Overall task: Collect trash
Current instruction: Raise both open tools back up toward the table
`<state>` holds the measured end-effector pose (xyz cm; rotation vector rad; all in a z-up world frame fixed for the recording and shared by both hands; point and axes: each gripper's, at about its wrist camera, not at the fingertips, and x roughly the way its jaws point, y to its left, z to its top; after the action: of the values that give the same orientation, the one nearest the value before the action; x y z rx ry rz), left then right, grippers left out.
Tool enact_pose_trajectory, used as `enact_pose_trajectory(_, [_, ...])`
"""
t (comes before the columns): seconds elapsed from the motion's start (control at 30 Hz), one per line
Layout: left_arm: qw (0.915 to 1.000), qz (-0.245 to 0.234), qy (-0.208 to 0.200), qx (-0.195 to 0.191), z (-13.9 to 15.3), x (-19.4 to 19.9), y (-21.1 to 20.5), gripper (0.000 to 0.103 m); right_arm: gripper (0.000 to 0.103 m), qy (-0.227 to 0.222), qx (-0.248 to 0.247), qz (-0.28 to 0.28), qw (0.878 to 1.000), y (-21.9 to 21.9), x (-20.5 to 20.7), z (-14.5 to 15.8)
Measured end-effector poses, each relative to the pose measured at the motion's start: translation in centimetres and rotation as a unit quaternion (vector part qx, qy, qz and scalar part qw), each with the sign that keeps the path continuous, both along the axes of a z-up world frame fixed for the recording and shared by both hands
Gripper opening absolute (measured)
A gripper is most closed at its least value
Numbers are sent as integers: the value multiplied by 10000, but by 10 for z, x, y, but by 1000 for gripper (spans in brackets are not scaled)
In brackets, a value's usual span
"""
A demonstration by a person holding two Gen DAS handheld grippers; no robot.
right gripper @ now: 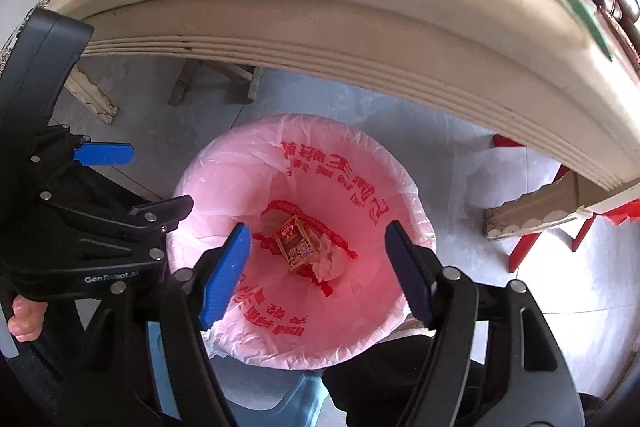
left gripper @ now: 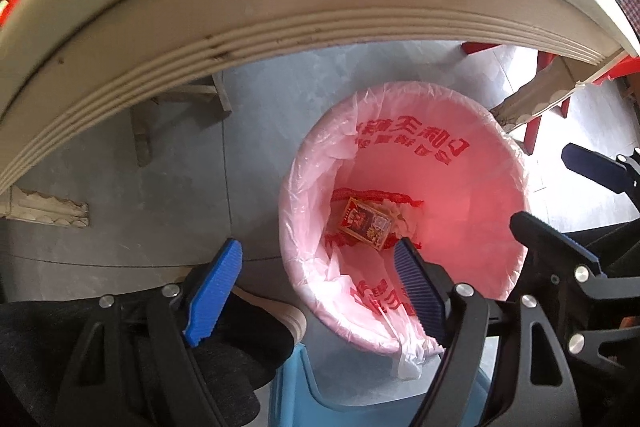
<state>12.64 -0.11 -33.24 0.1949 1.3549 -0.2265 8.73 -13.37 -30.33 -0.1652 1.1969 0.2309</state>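
left gripper jaws wide, empty | right gripper jaws wide, empty | both above pink-lined round bin under beige table edge | small orange-red carton at bin bottom | grey tile floor

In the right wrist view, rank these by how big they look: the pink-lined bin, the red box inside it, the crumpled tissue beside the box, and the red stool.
1. Pink-lined bin: largest by far.
2. Red stool, though the table hides part of it.
3. Red box and crumpled tissue: too alike to rank.
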Motion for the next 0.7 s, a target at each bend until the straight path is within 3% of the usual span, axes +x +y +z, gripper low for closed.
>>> enact_pose_trajectory(0.33, [9995,146,-239,-132,19,-1,12,77,69,-187,-23,-57,9998,5,-5,25])
enact_pose_trajectory(0.7, [9963,375,-735,-230,64,-10,28,77,69,-601,-9,23,9982,17,-14,65])
